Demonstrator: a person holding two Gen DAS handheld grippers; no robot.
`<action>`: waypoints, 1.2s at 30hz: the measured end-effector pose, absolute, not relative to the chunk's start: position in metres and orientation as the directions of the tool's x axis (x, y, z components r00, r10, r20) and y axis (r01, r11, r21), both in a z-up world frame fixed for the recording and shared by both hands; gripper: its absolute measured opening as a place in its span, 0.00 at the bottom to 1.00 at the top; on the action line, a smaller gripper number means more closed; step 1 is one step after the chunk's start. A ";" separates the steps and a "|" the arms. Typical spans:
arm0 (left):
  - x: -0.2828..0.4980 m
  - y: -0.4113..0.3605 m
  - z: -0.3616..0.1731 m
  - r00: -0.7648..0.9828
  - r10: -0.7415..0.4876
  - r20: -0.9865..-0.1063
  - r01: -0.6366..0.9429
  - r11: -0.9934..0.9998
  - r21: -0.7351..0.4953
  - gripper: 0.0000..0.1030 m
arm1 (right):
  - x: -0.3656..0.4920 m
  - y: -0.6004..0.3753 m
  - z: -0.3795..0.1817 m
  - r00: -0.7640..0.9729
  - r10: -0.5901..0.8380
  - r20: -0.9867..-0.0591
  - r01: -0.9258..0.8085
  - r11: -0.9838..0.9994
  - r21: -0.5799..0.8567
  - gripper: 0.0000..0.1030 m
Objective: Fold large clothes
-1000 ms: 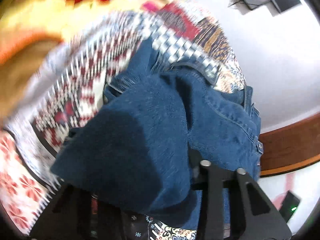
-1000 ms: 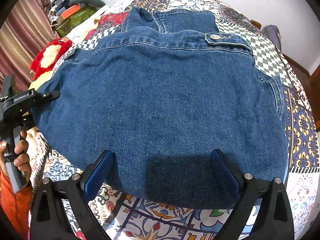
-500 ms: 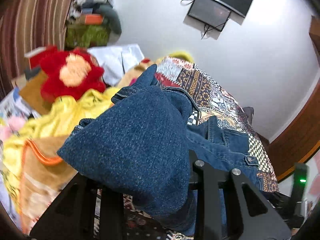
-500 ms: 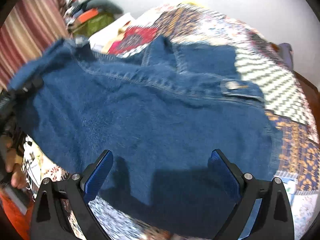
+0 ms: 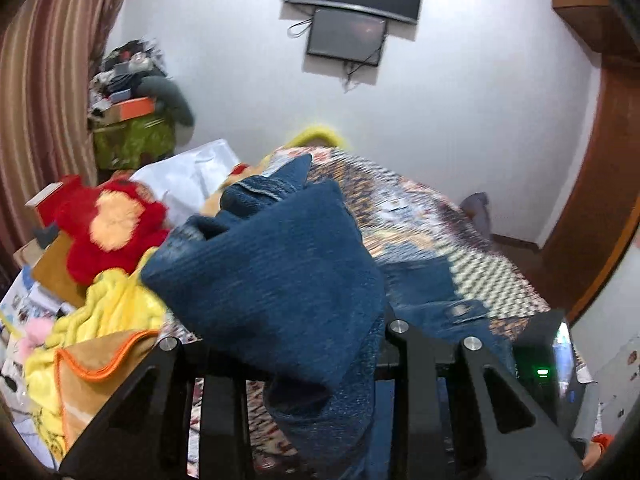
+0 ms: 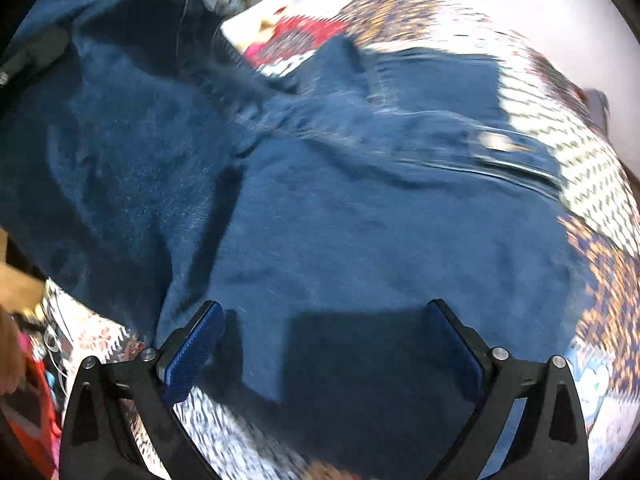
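Note:
A dark blue denim jacket [image 6: 360,232] lies spread on a patterned bed quilt [image 6: 592,168]. My left gripper [image 5: 296,364] is shut on the jacket's left corner [image 5: 276,272] and holds it raised, so the cloth drapes over the fingers and hides their tips. The lifted part shows at the upper left of the right wrist view [image 6: 100,112], folding over the rest. My right gripper [image 6: 324,344] is open, its blue pads [image 6: 192,352] either side of the jacket's near hem, just above the cloth.
A red plush toy [image 5: 108,224], yellow blanket [image 5: 100,316] and white pillow [image 5: 188,176] lie at the bed's left. A cluttered shelf [image 5: 132,120] and striped curtain [image 5: 44,80] stand behind. Two screens [image 5: 352,12] hang on the wall. A wooden door frame [image 5: 592,200] is at the right.
My left gripper has lifted the jacket corner higher and carried it rightward over the jacket. The right gripper has stayed open near the hem, tilting slightly.

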State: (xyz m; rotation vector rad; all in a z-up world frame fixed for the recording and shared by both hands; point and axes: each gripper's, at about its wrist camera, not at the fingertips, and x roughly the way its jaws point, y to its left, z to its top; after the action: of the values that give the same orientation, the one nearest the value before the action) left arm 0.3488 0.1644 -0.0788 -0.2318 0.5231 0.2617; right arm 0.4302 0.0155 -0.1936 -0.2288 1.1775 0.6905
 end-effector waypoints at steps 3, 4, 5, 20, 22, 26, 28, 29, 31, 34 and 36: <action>0.362 0.136 -0.068 0.854 0.148 -0.499 -0.243 0.961 -0.130 0.30 | 0.432 -0.037 -0.175 0.272 0.384 -0.882 -0.555 0.812 0.183 0.97; 0.366 0.127 -0.066 0.857 0.139 -0.496 -0.226 0.967 -0.120 0.30 | 0.430 -0.049 -0.172 0.292 0.378 -0.879 -0.538 0.824 0.176 0.97; 0.371 0.115 -0.064 0.861 0.124 -0.493 -0.204 0.973 -0.111 0.29 | 0.429 -0.064 -0.167 0.318 0.367 -0.874 -0.513 0.842 0.167 0.97; 0.374 -0.074 -0.136 0.757 -0.121 -0.642 0.248 0.962 0.112 0.29 | 0.405 -0.256 -0.159 0.422 0.199 -0.885 -0.174 0.975 0.137 0.97; 0.359 -0.096 -0.157 0.727 -0.123 -0.675 0.325 0.928 0.180 0.29 | 0.402 -0.260 -0.160 0.424 0.193 -0.885 -0.174 0.976 0.130 0.97; 0.344 -0.116 -0.188 0.689 -0.097 -0.718 0.394 0.882 0.258 0.29 | 0.397 -0.261 -0.159 0.434 0.179 -0.883 -0.177 0.978 0.112 0.97; 0.347 -0.115 -0.190 0.681 -0.091 -0.726 0.386 0.888 0.250 0.29 | 0.395 -0.263 -0.158 0.441 0.178 -0.879 -0.179 0.978 0.108 0.97; 0.349 -0.111 -0.188 0.672 -0.101 -0.734 0.384 0.894 0.229 0.29 | 0.394 -0.262 -0.157 0.444 0.178 -0.878 -0.178 0.978 0.108 0.97; 0.353 -0.110 -0.184 0.657 -0.108 -0.746 0.385 0.899 0.208 0.31 | 0.392 -0.264 -0.153 0.450 0.179 -0.875 -0.172 0.979 0.112 0.97; 0.358 -0.103 -0.179 0.618 -0.107 -0.779 0.414 0.886 0.207 0.42 | 0.392 -0.266 -0.147 0.455 0.193 -0.869 -0.166 0.978 0.130 0.97; 0.352 -0.101 -0.177 0.581 -0.141 -0.802 0.447 0.879 0.168 0.63 | 0.391 -0.268 -0.140 0.462 0.215 -0.861 -0.166 0.974 0.154 0.97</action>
State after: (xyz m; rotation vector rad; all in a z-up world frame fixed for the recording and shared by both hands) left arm 0.3515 -0.1005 -0.1769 0.3747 0.8901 -0.3530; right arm 0.3911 -0.2675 -0.1396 0.0501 1.0653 0.2343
